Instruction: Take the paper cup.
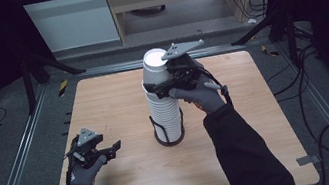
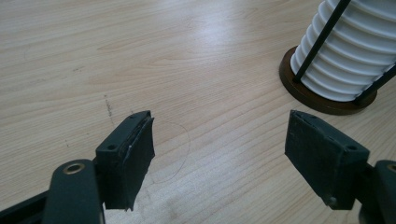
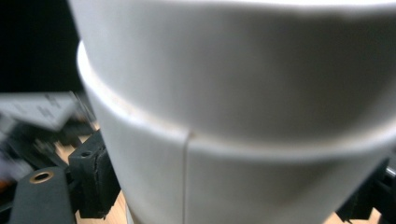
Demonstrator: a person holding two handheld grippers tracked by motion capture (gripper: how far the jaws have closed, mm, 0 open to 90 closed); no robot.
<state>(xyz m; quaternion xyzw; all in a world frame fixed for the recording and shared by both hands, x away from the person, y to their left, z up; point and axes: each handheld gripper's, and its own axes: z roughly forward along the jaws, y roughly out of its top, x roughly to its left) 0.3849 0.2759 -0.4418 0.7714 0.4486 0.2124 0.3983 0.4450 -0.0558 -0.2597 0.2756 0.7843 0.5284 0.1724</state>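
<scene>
Right gripper [image 1: 164,86] up at the top of the cup stack [image 1: 164,107], jaws either side of the top cup [image 1: 155,68]. In the right gripper view the cup wall sits between the 2 jaws, left pad [image 3: 95,179] right against it; far pad mostly hidden, so clamped or just touching, cannot tell. Left gripper [image 1: 113,149] low over the table [image 1: 131,179] near its front-left part, jaws spread wide, nothing between them; in the left gripper view bare wood shows between the 2 pads [image 2: 130,158].

Stack: white paper cups nested tall, upright, ribbed rims, standing in a dark round holder [image 1: 170,139] with thin black upright rods, about table centre. Top cup sits higher than the rest, open mouth up.

Table light wood, faint scuffs and a thin curved mark. Around it grey floor, metal rails, black cables at right, pale cabinets at the back.
</scene>
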